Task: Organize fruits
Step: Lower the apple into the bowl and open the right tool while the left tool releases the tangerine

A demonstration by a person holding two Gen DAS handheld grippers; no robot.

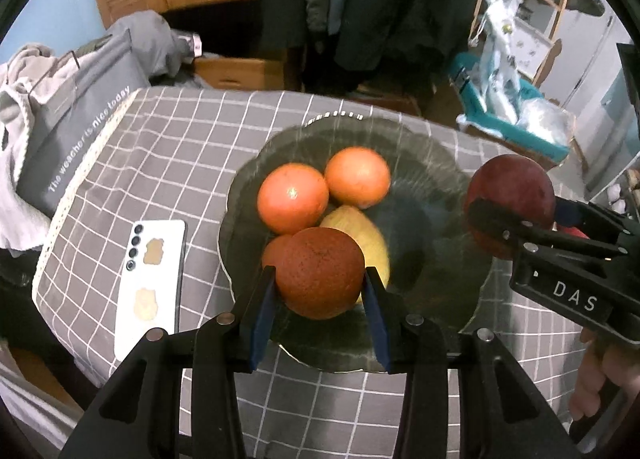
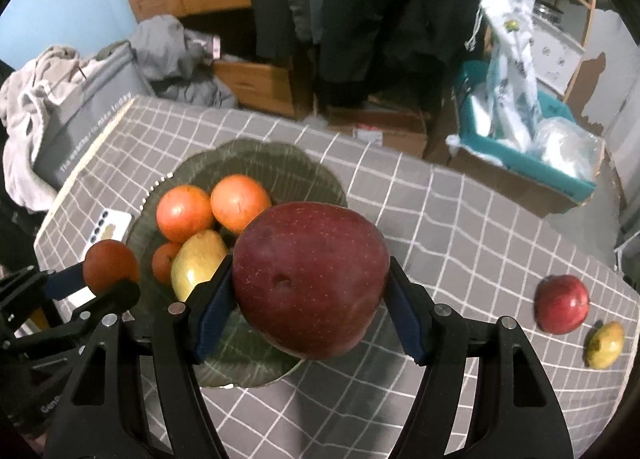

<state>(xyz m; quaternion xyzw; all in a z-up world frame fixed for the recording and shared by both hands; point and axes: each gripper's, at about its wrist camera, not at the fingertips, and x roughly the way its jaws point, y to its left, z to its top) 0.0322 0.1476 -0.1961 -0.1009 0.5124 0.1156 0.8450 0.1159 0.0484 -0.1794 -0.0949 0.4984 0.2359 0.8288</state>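
Clamped between the blue pads of the left gripper [image 1: 320,291] is a dark orange [image 1: 320,273], gripped at both flanks and held above the near part of the green plate [image 1: 440,163]. Its jaws stand closed on the fruit, with the pads [image 1: 264,315] pressing its sides.

On the plate, beyond the held orange, lie two larger oranges [image 1: 293,197] [image 1: 357,177] side by side and touching. A smaller orange [image 1: 274,251] and a yellow-green mango [image 1: 372,239] lie partly hidden behind the held fruit.

To the right, the right gripper [image 2: 308,299] holds a dark red apple [image 2: 310,279] crosswise between its pads, jaws closed on the fruit. In the right wrist view the apple hangs over the plate's right edge, with its dimple facing the camera. In the left wrist view the same apple [image 1: 510,205] sits above the plate's right rim. A person's hand [image 1: 600,379] grips the handle of that tool.

Well apart from the plate, near the table's right edge, rest a second red apple [image 2: 562,303] and a small yellow-green fruit [image 2: 605,343], close together.

A white phone [image 1: 150,283] lies face down on the grey checked tablecloth [image 1: 180,147], just left of the plate.
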